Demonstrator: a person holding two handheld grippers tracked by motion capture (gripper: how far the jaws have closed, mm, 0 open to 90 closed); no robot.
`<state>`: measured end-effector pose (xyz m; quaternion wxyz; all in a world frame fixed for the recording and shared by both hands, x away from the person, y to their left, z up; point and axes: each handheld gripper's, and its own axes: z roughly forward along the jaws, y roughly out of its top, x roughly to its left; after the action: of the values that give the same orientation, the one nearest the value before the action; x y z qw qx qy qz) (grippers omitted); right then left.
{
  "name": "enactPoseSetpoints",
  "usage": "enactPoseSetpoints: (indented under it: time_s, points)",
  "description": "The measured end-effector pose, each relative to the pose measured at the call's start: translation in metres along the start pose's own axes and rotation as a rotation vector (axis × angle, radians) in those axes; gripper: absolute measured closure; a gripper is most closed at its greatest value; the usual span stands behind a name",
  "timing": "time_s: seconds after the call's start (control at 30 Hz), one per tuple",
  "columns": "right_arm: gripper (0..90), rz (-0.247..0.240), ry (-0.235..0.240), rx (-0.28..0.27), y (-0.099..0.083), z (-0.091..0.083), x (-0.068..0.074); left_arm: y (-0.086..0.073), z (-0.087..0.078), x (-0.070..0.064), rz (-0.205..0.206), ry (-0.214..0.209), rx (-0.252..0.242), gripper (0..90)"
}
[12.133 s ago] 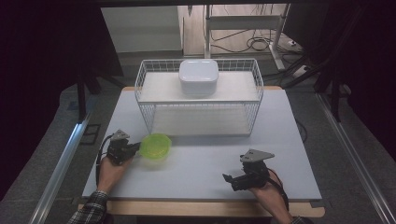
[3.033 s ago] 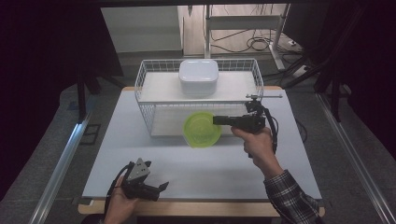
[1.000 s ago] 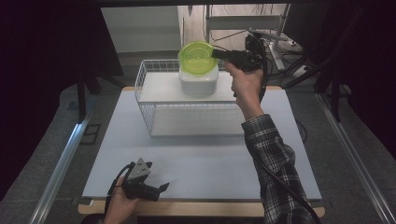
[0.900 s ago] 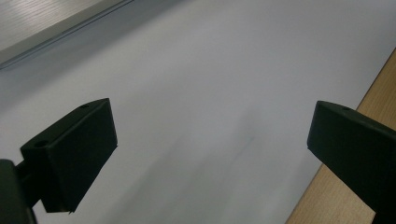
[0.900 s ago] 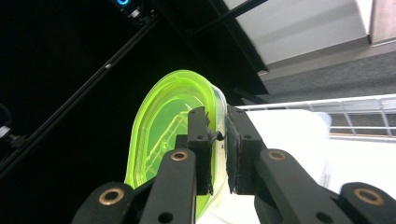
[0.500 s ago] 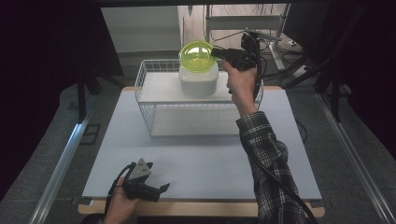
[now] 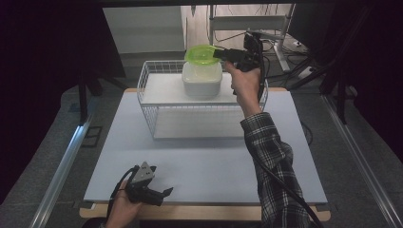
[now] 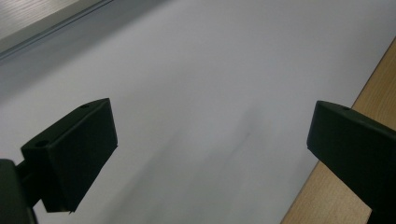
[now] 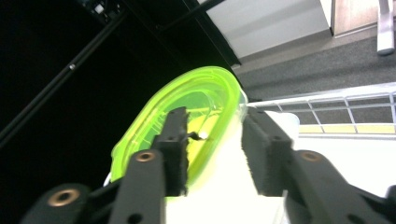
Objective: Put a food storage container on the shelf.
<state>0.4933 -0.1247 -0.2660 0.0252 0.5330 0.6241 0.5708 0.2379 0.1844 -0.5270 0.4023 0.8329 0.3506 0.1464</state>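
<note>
We are now resting the green bowl [image 7: 201, 54] on the white container [image 7: 202, 78] atop the wire rack [image 7: 157, 102], no longer holding it above. Our right gripper [image 7: 219, 53] jaws are straddling its rim, slightly parted; our left gripper [image 7: 161, 194] is idling wide open, empty, on the tabletop [image 7: 214, 161].

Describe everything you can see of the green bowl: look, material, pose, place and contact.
The green bowl is translucent lime-green, plastic by its look, round with a flared rim. It sits upright above the white container on the wire rack, seemingly resting on it. The right gripper has its jaws astride the rim, not visibly pressed shut.
</note>
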Motion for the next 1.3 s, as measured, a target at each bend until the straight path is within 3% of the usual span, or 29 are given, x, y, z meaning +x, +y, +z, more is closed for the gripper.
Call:
enactPoseSetpoints:
  time_s: [0.23, 0.4, 0.53, 0.8, 1.07, 1.3]
  points:
    - [31.4, -0.025, 0.026, -0.004, 0.002, 0.0, -0.002, 0.0, 0.0, 0.0, -0.001, -0.003, 0.004, 1.4]
    - [20.2, -0.078, 0.057, 0.001, 0.001, -0.004, -0.003, 0.0, 0.0, 0.0, -0.003, -0.002, 0.003, 1.4]
    - [15.9, -0.129, 0.072, 0.017, -0.002, -0.009, -0.005, 0.0, 0.0, 0.0, -0.003, -0.003, 0.002, 1.3]
    - [11.4, -0.284, 0.071, 0.033, -0.017, -0.023, -0.003, 0.0, 0.0, 0.001, -0.007, -0.006, -0.006, 1.3]
    - [11.4, -0.354, 0.08, 0.042, -0.033, -0.038, -0.004, 0.0, 0.0, 0.001, -0.011, -0.008, -0.011, 1.3]
    - [9.0, -0.442, 0.049, 0.064, -0.053, -0.047, -0.006, -0.001, 0.0, 0.001, -0.013, -0.007, -0.014, 1.3]
